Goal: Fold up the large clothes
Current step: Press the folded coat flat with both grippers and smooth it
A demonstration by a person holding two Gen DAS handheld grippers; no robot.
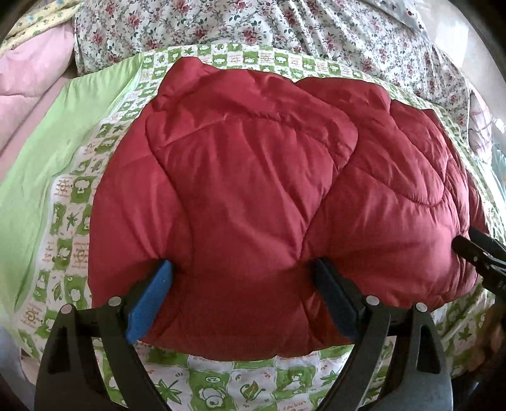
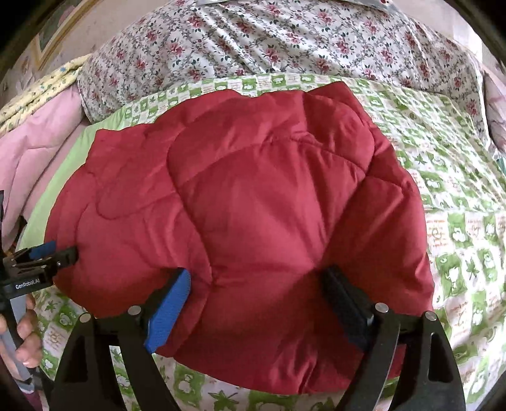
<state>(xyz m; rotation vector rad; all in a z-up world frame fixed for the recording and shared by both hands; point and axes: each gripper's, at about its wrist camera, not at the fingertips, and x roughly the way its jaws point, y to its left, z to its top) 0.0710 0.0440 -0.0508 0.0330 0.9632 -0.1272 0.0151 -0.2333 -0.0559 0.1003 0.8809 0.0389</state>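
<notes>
A red quilted puffer jacket [image 1: 268, 189] lies folded in a thick bundle on a green-and-white patterned sheet [image 1: 221, 385]. My left gripper [image 1: 243, 272] has its blue-padded fingers wide apart, with the near edge of the jacket bulging between them. My right gripper [image 2: 256, 281] stands the same way on the jacket [image 2: 253, 196], further right along its near edge. The right gripper also shows at the right edge of the left wrist view [image 1: 474, 249]. The left gripper shows at the left edge of the right wrist view [image 2: 47, 253], against the jacket's left end.
The sheet [image 2: 458, 221] covers a bed. A floral quilt [image 1: 253, 25] is heaped behind the jacket. Pink bedding [image 1: 28, 79] and a plain green strip [image 1: 47, 151] lie to the left. A hand [image 2: 25, 332] holds the left gripper's handle.
</notes>
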